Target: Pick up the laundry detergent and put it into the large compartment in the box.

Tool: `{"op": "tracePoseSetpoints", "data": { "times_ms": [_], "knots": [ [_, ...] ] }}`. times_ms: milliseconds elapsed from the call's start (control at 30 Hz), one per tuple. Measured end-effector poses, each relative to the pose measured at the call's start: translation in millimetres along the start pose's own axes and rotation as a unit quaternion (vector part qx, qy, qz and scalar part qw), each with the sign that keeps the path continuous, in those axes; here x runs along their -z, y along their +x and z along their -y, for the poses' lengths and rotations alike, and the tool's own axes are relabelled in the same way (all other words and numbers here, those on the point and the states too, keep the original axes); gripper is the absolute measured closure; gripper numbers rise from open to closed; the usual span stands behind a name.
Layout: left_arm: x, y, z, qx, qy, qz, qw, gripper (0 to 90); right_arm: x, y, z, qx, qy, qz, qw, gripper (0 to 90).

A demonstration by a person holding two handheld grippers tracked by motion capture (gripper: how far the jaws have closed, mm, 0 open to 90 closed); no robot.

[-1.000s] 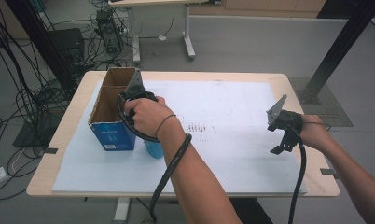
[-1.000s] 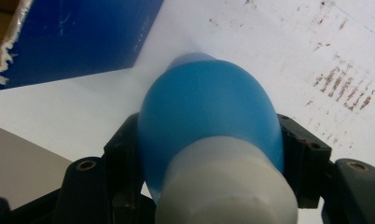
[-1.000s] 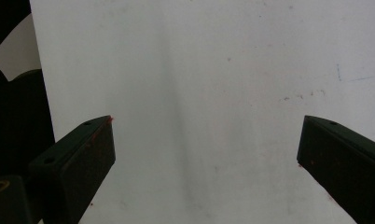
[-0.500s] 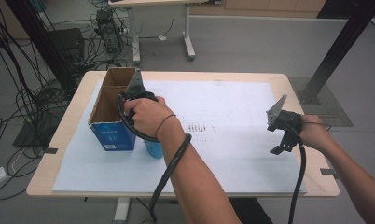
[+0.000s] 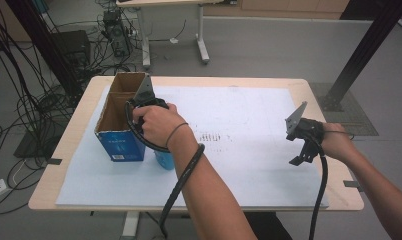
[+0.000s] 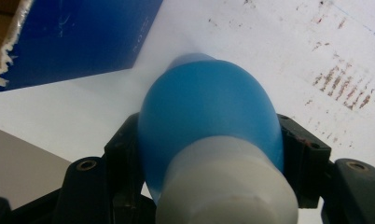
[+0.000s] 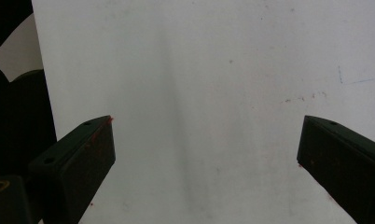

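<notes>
Box print: unreadable; 1 blue box (image 5: 118, 145)
Bottles: 1, blue (image 6: 209, 112)
L gripper (image 6: 209, 154): jaws clamped on bottle
R gripper (image 7: 206, 154): jaws apart, nothing between

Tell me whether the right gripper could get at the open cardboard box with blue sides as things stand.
Probably not directly. The right gripper hangs open at the table's far right, while the open cardboard box with blue sides stands far left, with the left gripper and its blue bottle between.
</notes>
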State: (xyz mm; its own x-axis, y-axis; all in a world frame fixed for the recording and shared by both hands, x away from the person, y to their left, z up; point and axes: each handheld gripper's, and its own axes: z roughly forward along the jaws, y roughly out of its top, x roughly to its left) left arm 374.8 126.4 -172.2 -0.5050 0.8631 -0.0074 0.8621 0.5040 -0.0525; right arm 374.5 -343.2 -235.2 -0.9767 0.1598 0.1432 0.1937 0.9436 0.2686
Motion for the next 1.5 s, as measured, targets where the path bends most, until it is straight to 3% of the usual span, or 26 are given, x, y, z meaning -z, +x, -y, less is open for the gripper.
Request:
{"op": "tracePoseSetpoints", "data": {
  "times_ms": [33, 67, 767, 1233, 1500],
  "knots": [
    [0.0, 0.2, 0.0, 0.0, 0.0, 0.0, 1.0, 35.6, 0.9, 3.1, -1.5, -0.018, 0.006, 0.001, 0.9998, 4.2],
    [0.0, 0.5, 0.3, -0.001, -0.001, 0.001, 1.0, 35.6, -0.3, 0.0, -0.9, 0.0, 0.001, -0.001, 1.0, 4.2],
    [-0.1, 2.5, -0.5, -0.005, 0.002, 0.003, 1.0, 35.6, -3.3, -0.7, -7.9, 0.003, 0.006, -0.007, 1.0, 4.2],
    [0.8, 10.2, -6.6, -0.049, 0.012, 0.014, 0.9986, 36.0, -3.5, 1.5, -14.8, 0.005, 0.013, -0.002, 0.9999, 4.2],
    [3.1, 11.5, -7.5, -0.087, 0.016, 0.022, 0.9958, 36.2, -3.7, 4.4, -21.5, 0.006, 0.02, 0.002, 0.9998, 4.2]
  ]
}}
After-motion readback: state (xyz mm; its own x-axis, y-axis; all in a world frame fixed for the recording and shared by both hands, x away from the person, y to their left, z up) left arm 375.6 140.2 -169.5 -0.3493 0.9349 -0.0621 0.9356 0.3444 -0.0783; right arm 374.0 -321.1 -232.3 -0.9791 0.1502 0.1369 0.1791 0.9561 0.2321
